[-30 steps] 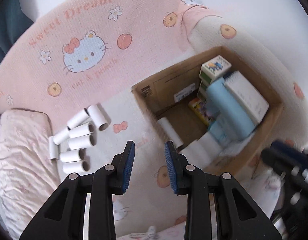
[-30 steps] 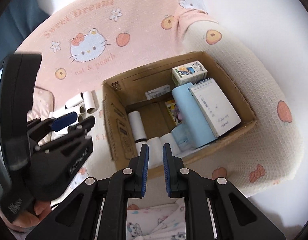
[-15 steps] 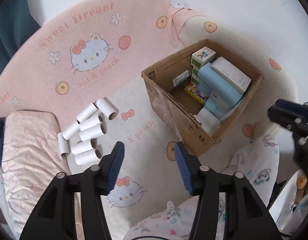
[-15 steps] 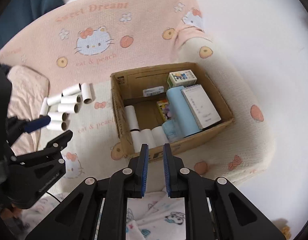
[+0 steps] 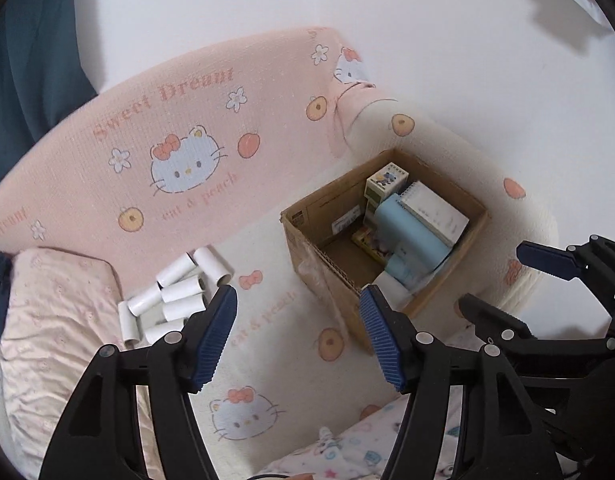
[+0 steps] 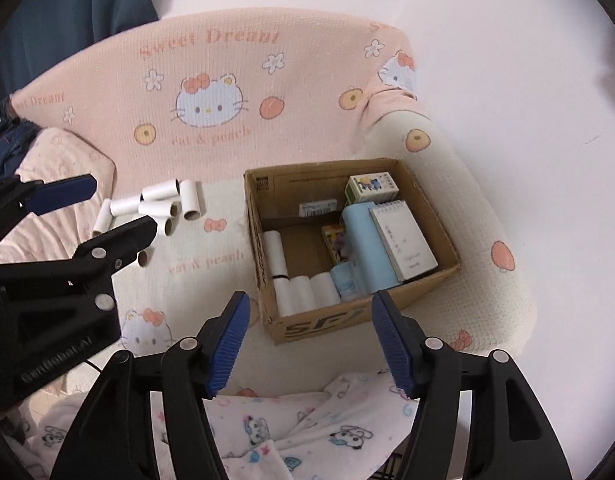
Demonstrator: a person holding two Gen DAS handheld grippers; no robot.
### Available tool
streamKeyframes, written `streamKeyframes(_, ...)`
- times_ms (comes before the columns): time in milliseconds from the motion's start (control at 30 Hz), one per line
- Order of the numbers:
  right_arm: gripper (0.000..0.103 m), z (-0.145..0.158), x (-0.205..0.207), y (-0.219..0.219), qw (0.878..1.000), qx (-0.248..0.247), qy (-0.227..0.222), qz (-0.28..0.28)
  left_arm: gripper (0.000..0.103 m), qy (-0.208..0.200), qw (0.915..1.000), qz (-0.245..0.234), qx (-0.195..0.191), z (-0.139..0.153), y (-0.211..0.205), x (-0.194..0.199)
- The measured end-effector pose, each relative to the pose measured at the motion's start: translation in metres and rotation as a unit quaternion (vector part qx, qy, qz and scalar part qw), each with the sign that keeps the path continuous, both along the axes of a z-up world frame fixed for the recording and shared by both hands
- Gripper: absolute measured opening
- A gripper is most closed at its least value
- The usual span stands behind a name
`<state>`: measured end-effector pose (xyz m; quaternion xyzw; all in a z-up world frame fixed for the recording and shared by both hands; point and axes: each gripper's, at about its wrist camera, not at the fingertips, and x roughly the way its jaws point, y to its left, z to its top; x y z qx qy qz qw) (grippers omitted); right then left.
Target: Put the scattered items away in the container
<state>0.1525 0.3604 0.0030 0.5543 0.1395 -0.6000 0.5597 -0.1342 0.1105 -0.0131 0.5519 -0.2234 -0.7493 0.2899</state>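
- An open cardboard box (image 6: 359, 320) is set on a sofa seat (image 6: 211, 256) covered in pink and cream cat-print fabric, close to the sofa's right armrest (image 6: 459, 184).
- Inside the box, white paper rolls (image 6: 303, 294) are laid along the near wall, and one longer white roll (image 6: 276, 252) is laid against the left wall.
- A light blue package (image 6: 365, 248) is leaned in the right half of the box, with a spiral notepad (image 6: 403, 242) resting on top of it.
- A small green and white carton (image 6: 371, 188) is stood in the far right corner, and a small colourful box (image 6: 337, 242) is wedged just left of the blue package.
- A cluster of loose white cardboard tubes (image 5: 175, 300) is left on the seat to the left of the box, well apart from it, beside a pale pink cushion (image 5: 55, 320).
- The left gripper (image 5: 297, 334) is held above the seat between the tubes and the box, angled downward; its jaws are spread wide, with nothing between them.
- The right gripper (image 6: 311, 338) is held above the near side of the box, angled downward; its jaws have just been opening and are seen wide apart, with nothing held.
- A patterned white blanket (image 6: 307, 428) is seen below the right gripper.
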Motion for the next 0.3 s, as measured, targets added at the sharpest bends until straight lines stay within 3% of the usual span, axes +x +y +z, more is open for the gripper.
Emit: streamKeyframes(300,0.063,-0.006,0.008,-0.017,1.000,0.018,0.002,0.016,0.068,-0.029,0.9993,0.025,-0.001,-0.017,-0.025,-0.003)
